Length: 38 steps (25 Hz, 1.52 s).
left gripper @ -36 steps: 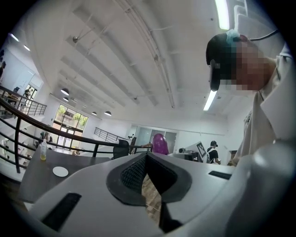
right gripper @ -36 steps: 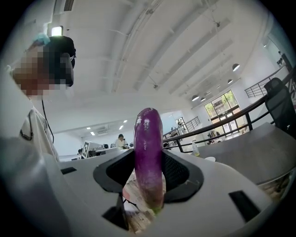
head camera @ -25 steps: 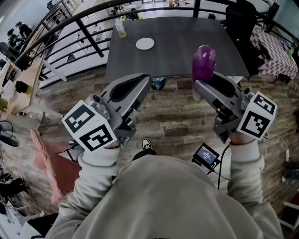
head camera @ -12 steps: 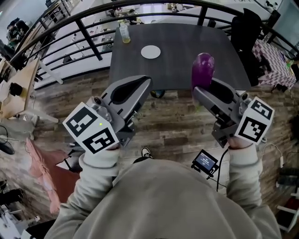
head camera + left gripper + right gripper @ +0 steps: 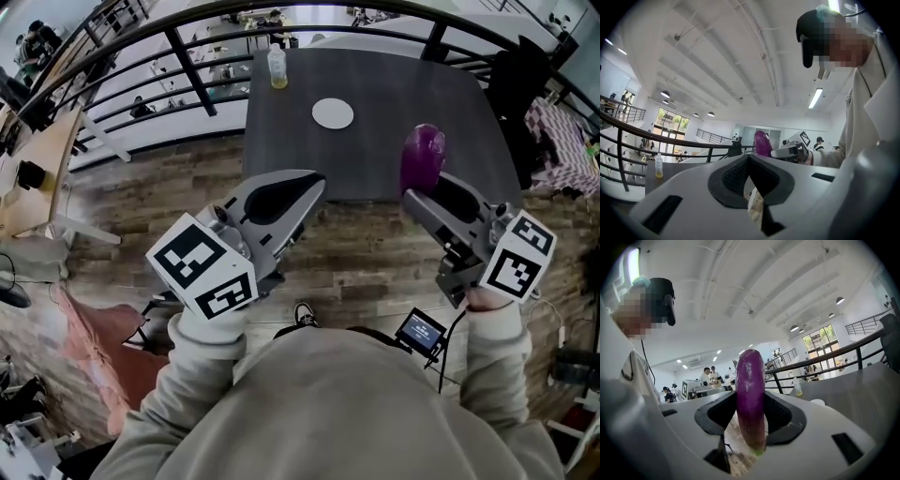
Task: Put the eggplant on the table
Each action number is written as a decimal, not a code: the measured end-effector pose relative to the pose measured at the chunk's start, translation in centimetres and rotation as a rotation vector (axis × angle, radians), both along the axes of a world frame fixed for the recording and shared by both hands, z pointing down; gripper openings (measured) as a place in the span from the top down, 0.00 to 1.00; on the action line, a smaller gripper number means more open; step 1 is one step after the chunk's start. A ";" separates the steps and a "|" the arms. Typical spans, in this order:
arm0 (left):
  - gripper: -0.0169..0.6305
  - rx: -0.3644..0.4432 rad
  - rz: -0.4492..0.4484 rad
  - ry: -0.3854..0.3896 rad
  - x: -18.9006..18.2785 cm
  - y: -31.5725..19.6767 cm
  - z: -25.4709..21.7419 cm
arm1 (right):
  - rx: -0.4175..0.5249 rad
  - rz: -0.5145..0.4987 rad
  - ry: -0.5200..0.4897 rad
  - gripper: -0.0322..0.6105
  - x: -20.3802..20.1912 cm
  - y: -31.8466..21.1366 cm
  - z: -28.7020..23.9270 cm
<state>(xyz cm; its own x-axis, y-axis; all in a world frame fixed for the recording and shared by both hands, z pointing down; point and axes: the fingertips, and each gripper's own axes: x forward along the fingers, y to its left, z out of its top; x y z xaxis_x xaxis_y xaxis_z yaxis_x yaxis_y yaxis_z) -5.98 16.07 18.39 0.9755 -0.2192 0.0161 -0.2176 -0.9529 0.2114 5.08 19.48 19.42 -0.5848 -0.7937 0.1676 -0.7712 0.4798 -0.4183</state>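
Observation:
A purple eggplant (image 5: 422,156) stands upright in my right gripper (image 5: 420,193), whose jaws are shut on its lower part; its top rises over the near edge of the dark table (image 5: 375,66). In the right gripper view the eggplant (image 5: 750,376) fills the gap between the pads of the right gripper (image 5: 750,395), green stem end down. My left gripper (image 5: 314,184) is held level to the left, short of the table's edge, shut and holding nothing. In the left gripper view the left gripper (image 5: 748,157) has its pads together, and the eggplant (image 5: 762,143) shows beyond them.
On the table lie a white plate (image 5: 333,113) and, at the far edge, a small bottle (image 5: 276,67) of yellow liquid. A black railing (image 5: 187,47) curves behind and to the left. A dark chair (image 5: 520,75) stands at the table's right. Wooden floor (image 5: 356,253) lies below the grippers.
Both grippers have moved forward toward the table, and the table now looks nearer. The eggplant stays in the right gripper and now overlaps the table's near edge.

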 end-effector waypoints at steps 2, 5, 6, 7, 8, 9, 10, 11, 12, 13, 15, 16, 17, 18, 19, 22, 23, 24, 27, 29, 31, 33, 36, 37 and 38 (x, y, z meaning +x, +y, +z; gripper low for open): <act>0.96 -0.009 0.007 -0.002 -0.2 -0.7 0.3 | -0.012 0.004 -0.007 0.65 -0.3 -0.8 0.1; 0.96 -0.025 0.011 0.000 -0.5 -1.6 0.7 | -0.035 -0.009 -0.009 0.65 -0.8 -1.9 0.5; 0.96 -0.032 0.012 -0.001 -0.5 -2.0 1.0 | -0.041 -0.012 -0.006 0.65 -0.9 -2.3 0.6; 0.96 -0.039 0.011 -0.002 -0.5 -2.4 1.3 | -0.044 -0.014 -0.005 0.65 -0.8 -2.9 0.6; 0.96 -0.045 0.006 -0.002 -0.4 -3.1 1.5 | -0.044 -0.016 -0.005 0.65 -0.7 -3.6 0.5; 0.96 -0.050 0.000 -0.002 -0.3 -3.7 1.6 | -0.042 -0.019 -0.006 0.65 -0.6 -4.4 0.4; 0.96 -0.054 -0.005 -0.002 -0.2 -4.2 1.7 | -0.040 -0.024 -0.008 0.65 -0.5 -5.0 0.4; 0.96 -0.054 -0.008 -0.002 -0.2 -4.6 1.8 | -0.038 -0.030 -0.009 0.65 -0.6 -5.5 0.4; 0.96 -0.052 -0.010 -0.005 -0.1 -4.8 1.8 | -0.036 -0.036 -0.012 0.65 -0.6 -5.9 0.6; 0.96 -0.049 -0.012 -0.009 0.0 -5.0 1.8 | -0.034 -0.040 -0.016 0.65 -0.5 -6.3 0.7; 0.96 -0.039 -0.020 -0.018 0.5 -5.9 1.8 | -0.028 -0.047 -0.029 0.65 0.1 -7.3 0.9; 0.96 -0.037 -0.027 -0.022 0.9 -6.6 1.8 | -0.024 -0.052 -0.036 0.65 0.6 -8.0 1.0; 0.96 -0.036 -0.036 -0.025 1.3 -7.3 1.6 | -0.021 -0.057 -0.043 0.65 1.1 -8.8 1.0; 0.96 -0.036 -0.044 -0.026 1.8 -8.1 1.5 | -0.018 -0.062 -0.048 0.65 1.7 -9.6 0.9; 0.96 -0.036 -0.049 -0.027 2.4 -8.9 1.4 | -0.014 -0.066 -0.050 0.65 2.4 -10.5 0.8; 0.96 -0.024 -0.062 -0.022 4.5 -11.5 0.6 | 0.006 -0.071 -0.053 0.65 4.7 -12.9 0.1; 0.96 -0.021 -0.067 -0.014 5.0 -12.2 0.2 | 0.014 -0.071 -0.056 0.65 5.3 -13.6 -0.2; 0.96 -0.022 -0.069 -0.003 5.6 -12.7 -0.3 | 0.020 -0.071 -0.059 0.65 5.8 -14.1 -0.5; 0.96 -0.036 -0.060 0.026 7.4 -14.0 -1.3 | 0.031 -0.071 -0.063 0.65 7.6 -15.3 -1.3; 0.96 -0.036 -0.058 0.028 8.3 -14.8 -1.4 | 0.040 -0.071 -0.063 0.65 8.6 -16.1 -1.4; 0.96 -0.036 -0.060 0.028 8.9 -15.5 -1.2 | 0.045 -0.067 -0.068 0.65 9.5 -16.7 -1.3; 0.96 -0.041 -0.061 0.028 10.0 -16.3 -1.2 | 0.043 -0.066 -0.078 0.65 10.7 -17.4 -1.0; 0.96 -0.047 -0.067 0.022 11.7 -17.4 -1.3 | 0.029 -0.077 -0.093 0.65 12.3 -18.4 -0.5; 0.96 -0.047 -0.070 0.019 12.0 -17.7 -1.3 | 0.024 -0.080 -0.098 0.65 12.7 -18.8 -0.3; 0.96 -0.047 -0.073 0.015 12.2 -18.0 -1.2 | 0.022 -0.083 -0.103 0.65 13.0 -19.3 -0.2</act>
